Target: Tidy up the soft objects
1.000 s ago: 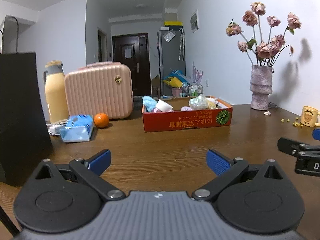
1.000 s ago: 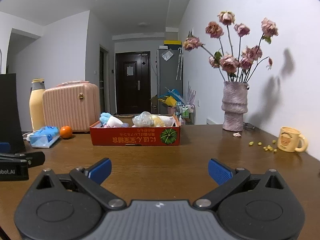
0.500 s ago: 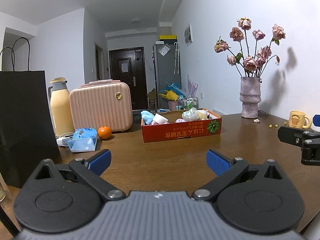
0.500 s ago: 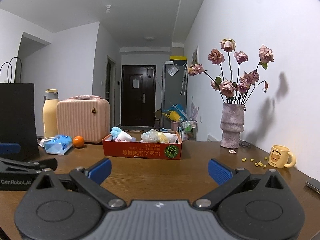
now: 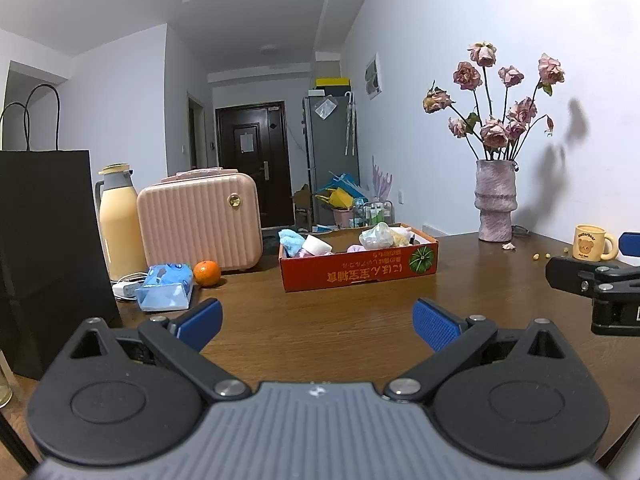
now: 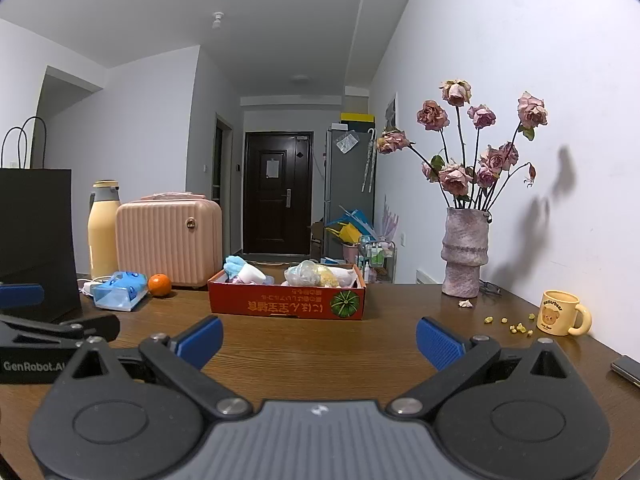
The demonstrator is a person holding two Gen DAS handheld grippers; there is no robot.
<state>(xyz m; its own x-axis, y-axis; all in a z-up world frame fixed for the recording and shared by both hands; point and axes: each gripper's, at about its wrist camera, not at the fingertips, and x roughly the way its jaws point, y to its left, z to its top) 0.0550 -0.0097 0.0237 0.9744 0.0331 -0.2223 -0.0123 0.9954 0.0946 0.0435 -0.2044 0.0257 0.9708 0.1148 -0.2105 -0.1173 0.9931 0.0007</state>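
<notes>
Red cardboard box (image 5: 358, 270) sits mid-table, soft items (image 5: 376, 236) heaped inside. Your left gripper (image 5: 316, 320) and right gripper (image 6: 318, 338) hover near, fingers apart, empty. That fits sorting either pending or finished; confirm before reaching. Box contents are too small to identify; its far side is hidden.

Glossy wood table (image 6: 320, 352); printed cardboard box (image 6: 286, 305); ribbed pink plastic case (image 6: 168, 236); rough matt vase (image 6: 464, 256); glazed mug (image 6: 562, 313).
</notes>
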